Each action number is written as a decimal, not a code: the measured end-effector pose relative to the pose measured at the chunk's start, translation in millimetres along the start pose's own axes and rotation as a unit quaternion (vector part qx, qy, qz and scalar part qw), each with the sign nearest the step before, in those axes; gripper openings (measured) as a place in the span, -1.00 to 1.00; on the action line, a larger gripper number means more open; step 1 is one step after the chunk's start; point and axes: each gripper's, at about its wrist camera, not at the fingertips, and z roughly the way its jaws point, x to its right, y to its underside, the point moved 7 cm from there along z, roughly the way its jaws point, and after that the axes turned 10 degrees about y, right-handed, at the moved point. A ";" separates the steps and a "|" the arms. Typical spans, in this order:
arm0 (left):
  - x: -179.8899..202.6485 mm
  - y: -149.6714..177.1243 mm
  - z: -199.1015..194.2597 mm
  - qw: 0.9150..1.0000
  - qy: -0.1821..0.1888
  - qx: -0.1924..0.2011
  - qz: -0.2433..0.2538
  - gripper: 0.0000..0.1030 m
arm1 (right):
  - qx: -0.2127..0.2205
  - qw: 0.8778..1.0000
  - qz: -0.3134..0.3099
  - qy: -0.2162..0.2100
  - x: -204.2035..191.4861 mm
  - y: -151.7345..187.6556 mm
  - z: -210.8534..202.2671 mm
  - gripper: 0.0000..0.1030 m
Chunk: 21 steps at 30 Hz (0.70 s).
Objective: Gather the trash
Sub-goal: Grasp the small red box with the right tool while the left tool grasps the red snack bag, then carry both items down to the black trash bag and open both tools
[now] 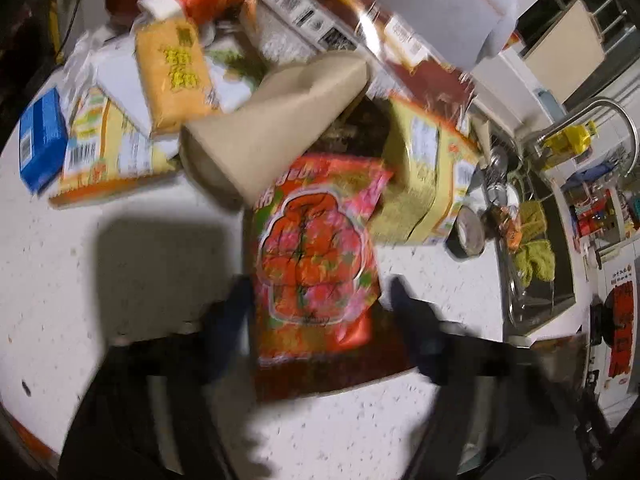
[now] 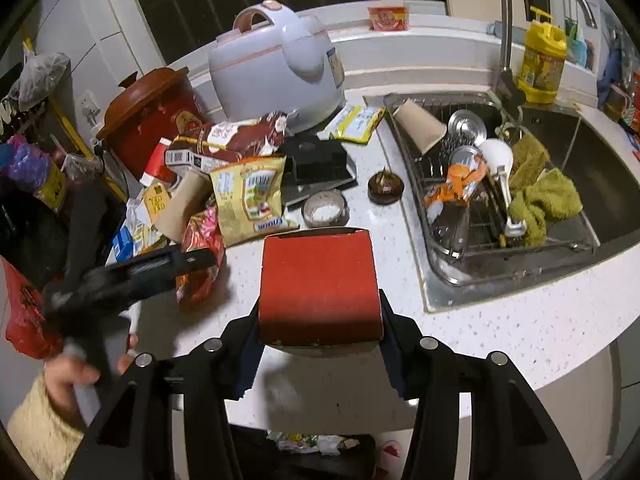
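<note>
The right gripper has its two black fingers pressed on the sides of a red cardboard box with an open brown top. The box is pinched tight and held up over the white speckled stone counter, near its front edge.

The left gripper is over a shiny red and pink snack bag with flowers on it. Its two dark fingers stand apart, one on each side of the bag's lower end. The left wrist picture is blurry, so I cannot tell if the fingers touch the bag. The bag lies flat on the counter at the front of a heap of trash.

In the heap, a brown paper cup lies on its side, just behind the bag. A yellow crinkly snack bag sits to the right of it, and a small blue carton lies at the far left. Behind the heap stand a white rice cooker with a pink handle and a dark red pot with a brown lid.

To the right is a steel sink (it is quite full). Another brown paper cup leans on its rack, and a green fuzzy cloth hangs over the middle.
</note>
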 end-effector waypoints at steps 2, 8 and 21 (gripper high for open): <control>-0.3 1.1 -2.4 1.000 0.014 0.002 -0.005 -0.22 | -0.006 1.000 -0.001 -0.003 -1.2 3.7 4.0 -0.03; 1.5 14.3 -31.1 0.999 0.044 0.009 0.018 -0.38 | -0.013 1.000 -0.009 -0.026 -15.5 6.1 6.2 -0.03; -45.3 165.6 -157.3 0.994 0.058 -0.045 0.083 -0.38 | -0.052 0.969 -0.174 -0.168 -108.4 70.4 -50.5 -0.03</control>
